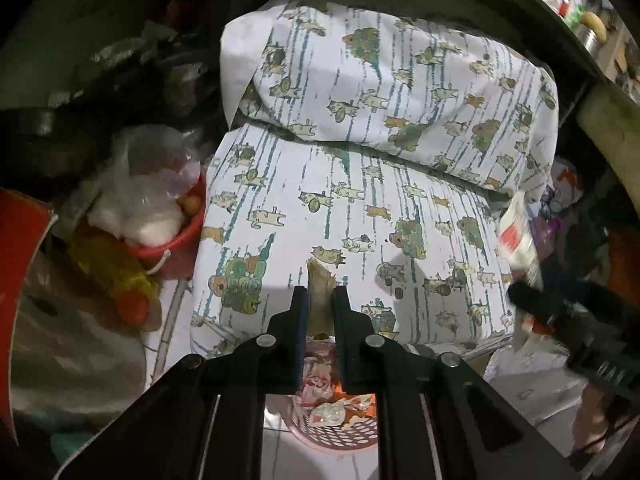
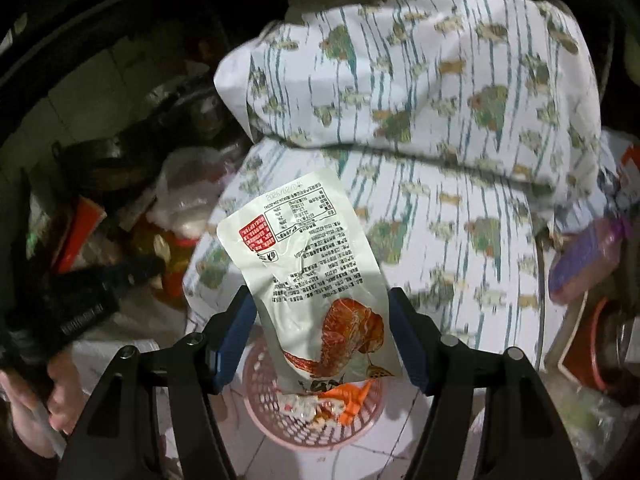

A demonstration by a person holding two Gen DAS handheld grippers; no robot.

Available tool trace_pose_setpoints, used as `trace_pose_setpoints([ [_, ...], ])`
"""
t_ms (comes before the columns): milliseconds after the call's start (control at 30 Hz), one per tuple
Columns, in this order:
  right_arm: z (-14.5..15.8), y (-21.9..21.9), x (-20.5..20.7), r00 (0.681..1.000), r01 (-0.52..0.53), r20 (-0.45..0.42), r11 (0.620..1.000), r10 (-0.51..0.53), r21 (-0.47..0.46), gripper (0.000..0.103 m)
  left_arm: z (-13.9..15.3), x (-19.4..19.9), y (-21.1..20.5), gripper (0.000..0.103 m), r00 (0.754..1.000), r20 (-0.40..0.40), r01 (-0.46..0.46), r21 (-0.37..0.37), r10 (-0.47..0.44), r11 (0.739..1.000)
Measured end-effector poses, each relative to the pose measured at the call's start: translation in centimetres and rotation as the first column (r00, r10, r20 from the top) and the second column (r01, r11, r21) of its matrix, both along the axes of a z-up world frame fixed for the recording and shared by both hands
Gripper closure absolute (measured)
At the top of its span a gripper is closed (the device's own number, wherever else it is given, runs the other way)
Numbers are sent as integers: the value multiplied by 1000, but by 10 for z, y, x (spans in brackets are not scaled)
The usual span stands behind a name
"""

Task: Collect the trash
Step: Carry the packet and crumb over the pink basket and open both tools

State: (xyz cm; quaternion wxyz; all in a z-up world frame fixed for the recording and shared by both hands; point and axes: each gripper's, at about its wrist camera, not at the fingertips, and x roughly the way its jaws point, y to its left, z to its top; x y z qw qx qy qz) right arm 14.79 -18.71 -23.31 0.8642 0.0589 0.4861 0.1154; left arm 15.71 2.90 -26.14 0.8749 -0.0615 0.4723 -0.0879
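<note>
In the left wrist view my left gripper (image 1: 320, 294) is shut on a brownish scrap of wrapper (image 1: 319, 300) above a pink perforated basket (image 1: 336, 436) that holds crumpled wrappers. In the right wrist view my right gripper (image 2: 322, 300) is open, and a white snack packet with red print (image 2: 308, 264) hangs between its fingers over the same pink basket (image 2: 312, 424). I cannot tell whether a pad touches the packet. The right gripper also shows blurred at the right of the left wrist view (image 1: 560, 312).
A cushion and folded bedding with a cartoon print (image 1: 360, 200) fill the middle. A red bucket with plastic bags (image 1: 160, 216) stands to the left among dark clutter. A purple container (image 2: 584, 256) sits at the right. The floor is white tile (image 2: 360, 460).
</note>
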Motion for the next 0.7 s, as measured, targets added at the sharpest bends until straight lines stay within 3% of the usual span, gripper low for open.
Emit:
trace_pose_setpoints([
  [67,-12,0,-6,999,8,-33,1000,-7,10,38,-8,1,-3,90,999,-37,2,27,-1,1000],
  [133,-27,-1,-10,997,19,-79,1000,-19,5,38,-23,6,-3,90,992,-125,-1,42,7,999],
  [233,-47,0,-18,992,14,-128,1000,-18,-28,38,-46,9,2,90,975,-222,-13,-4,11,1000],
  [367,-73,2,-30,981,0,-191,998,-12,-64,37,-58,9,-2,90,969,-248,6,36,3,999],
  [533,-116,-3,-37,953,39,-298,998,-51,-44,37,-62,8,-3,90,957,-288,17,-18,-22,1000],
  [700,-145,7,-41,938,4,-345,997,-31,-79,37,-58,6,-11,90,957,-286,46,-33,-53,998],
])
